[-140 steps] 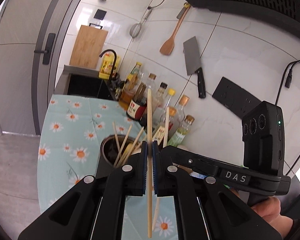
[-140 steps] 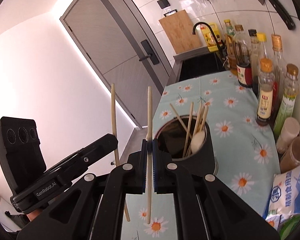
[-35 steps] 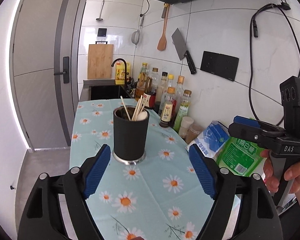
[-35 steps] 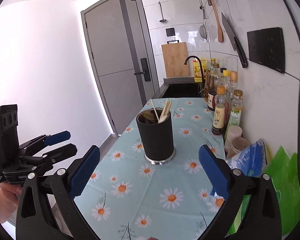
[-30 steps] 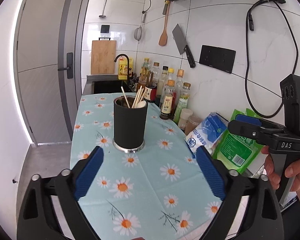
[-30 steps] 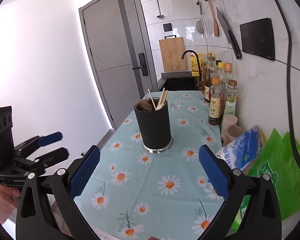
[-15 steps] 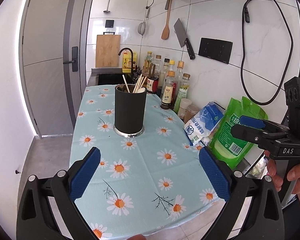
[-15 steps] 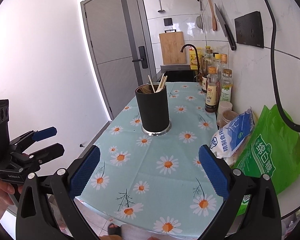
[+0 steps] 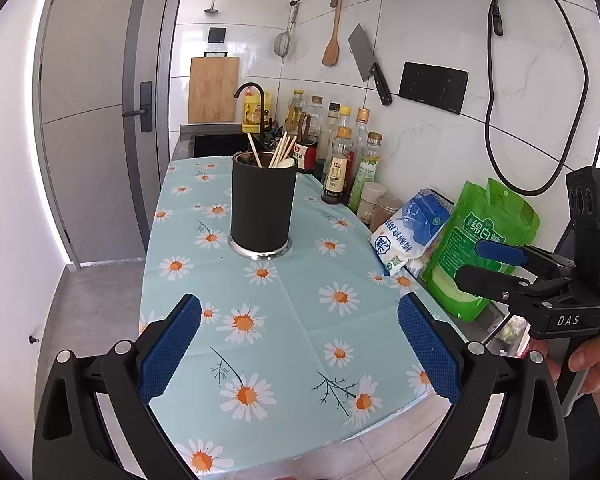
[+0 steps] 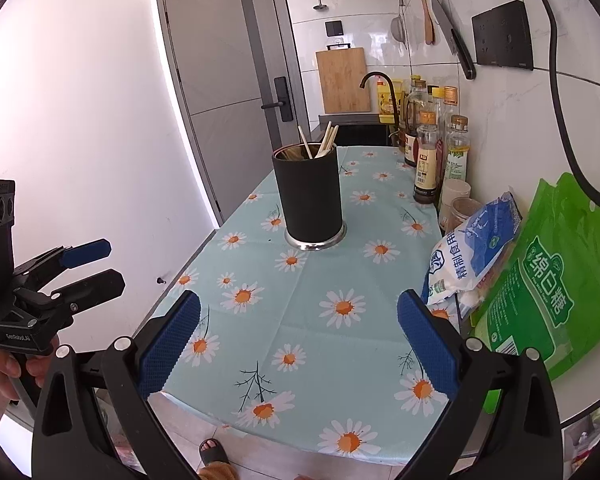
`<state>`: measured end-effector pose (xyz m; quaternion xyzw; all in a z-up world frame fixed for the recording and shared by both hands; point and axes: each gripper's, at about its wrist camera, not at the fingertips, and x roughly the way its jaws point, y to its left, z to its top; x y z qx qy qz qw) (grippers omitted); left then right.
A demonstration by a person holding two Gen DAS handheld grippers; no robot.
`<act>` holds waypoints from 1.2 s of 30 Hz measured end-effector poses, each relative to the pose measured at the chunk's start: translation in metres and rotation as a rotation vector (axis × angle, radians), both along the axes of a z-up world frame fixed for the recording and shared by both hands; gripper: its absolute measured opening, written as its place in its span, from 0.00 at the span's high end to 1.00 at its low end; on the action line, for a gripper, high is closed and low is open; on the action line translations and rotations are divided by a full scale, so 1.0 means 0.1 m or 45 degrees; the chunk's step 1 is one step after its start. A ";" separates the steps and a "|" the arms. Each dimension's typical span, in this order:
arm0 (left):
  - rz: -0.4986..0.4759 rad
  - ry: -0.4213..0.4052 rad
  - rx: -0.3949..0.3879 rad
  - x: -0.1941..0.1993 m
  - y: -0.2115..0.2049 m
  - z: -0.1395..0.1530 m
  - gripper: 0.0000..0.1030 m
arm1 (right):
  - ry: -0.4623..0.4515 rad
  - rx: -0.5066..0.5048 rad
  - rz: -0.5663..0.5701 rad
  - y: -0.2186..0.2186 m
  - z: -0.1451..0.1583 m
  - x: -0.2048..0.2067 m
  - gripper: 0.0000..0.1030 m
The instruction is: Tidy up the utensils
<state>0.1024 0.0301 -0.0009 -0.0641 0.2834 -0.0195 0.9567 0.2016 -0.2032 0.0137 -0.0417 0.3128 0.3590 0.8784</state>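
We log one black holder point(image 9: 262, 208) upright mid-table point(image 9: 300, 320), containing chopsticks point(image 9: 280, 152) and perhaps a pale spoon. Left tool point(image 9: 300, 356) and right tool point(image 10: 298, 350): both spread wide, empty, well short of the holder.

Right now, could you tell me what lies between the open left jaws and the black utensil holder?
Only bare daisy tablecloth. In the left wrist view, nothing sits between the left gripper and the utensil holder; the right wrist view agrees.

chopsticks' point(image 9: 281, 152) lower lengths hidden inside holder point(image 9: 262, 204), count perhaps six
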 end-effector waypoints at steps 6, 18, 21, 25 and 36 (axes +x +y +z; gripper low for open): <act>-0.011 0.016 0.001 -0.01 0.02 -0.04 0.07 | 0.003 -0.020 0.004 0.06 -0.05 -0.05 0.05; -0.016 0.045 -0.018 -0.01 0.04 -0.15 0.07 | 0.032 -0.032 -0.013 0.04 -0.11 -0.05 0.05; -0.015 0.046 -0.016 -0.02 0.04 -0.15 0.07 | 0.041 -0.032 -0.010 0.05 -0.13 -0.06 0.05; -0.023 0.050 -0.012 -0.01 0.02 -0.17 0.07 | 0.045 -0.028 -0.015 0.05 -0.14 -0.05 0.05; -0.039 0.061 -0.029 0.01 0.03 -0.24 0.07 | 0.058 -0.045 -0.030 0.04 -0.18 -0.03 0.05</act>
